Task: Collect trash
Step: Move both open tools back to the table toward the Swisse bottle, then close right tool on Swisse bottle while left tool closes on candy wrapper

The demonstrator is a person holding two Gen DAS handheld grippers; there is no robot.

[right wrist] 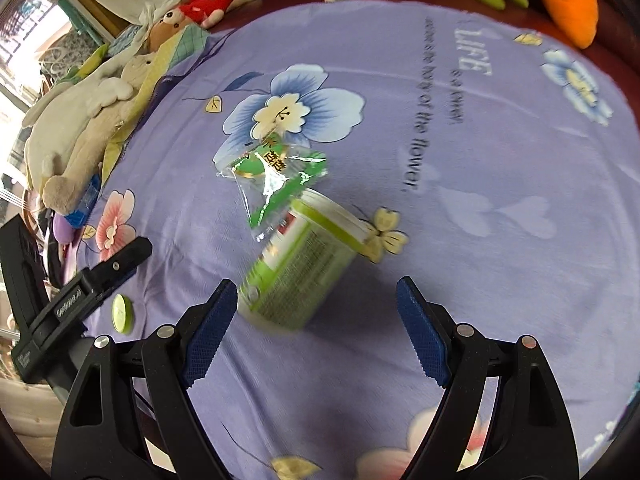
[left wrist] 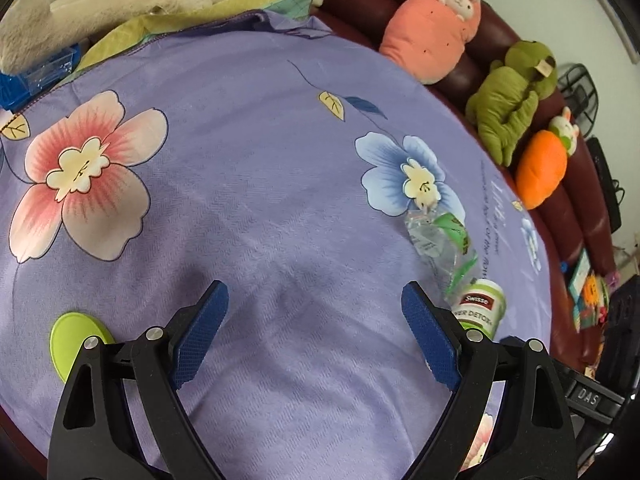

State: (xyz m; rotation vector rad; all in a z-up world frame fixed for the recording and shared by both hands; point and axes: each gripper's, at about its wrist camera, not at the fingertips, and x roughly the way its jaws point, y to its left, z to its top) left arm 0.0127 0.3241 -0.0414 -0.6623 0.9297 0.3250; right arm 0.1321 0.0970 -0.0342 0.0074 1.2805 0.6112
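A green and white Swisse supplement bottle (right wrist: 304, 264) lies on its side on the purple flowered bedsheet (right wrist: 480, 240), just ahead of my open, empty right gripper (right wrist: 316, 320). A crumpled clear and green plastic wrapper (right wrist: 276, 176) lies touching the bottle's far end. In the left wrist view the bottle (left wrist: 480, 306) and wrapper (left wrist: 444, 240) lie to the right of my open, empty left gripper (left wrist: 314, 320). A lime green round lid (left wrist: 72, 340) lies on the sheet by the left gripper's left finger; it also shows in the right wrist view (right wrist: 122, 314).
Plush toys line the dark red sofa back: a pink one (left wrist: 432, 20), a green one (left wrist: 512, 96), an orange carrot (left wrist: 542, 168). A beige plush rabbit (right wrist: 84, 120) and a blue box (left wrist: 36, 76) lie at the sheet's far left edge. The left gripper's body (right wrist: 72, 304) shows at left.
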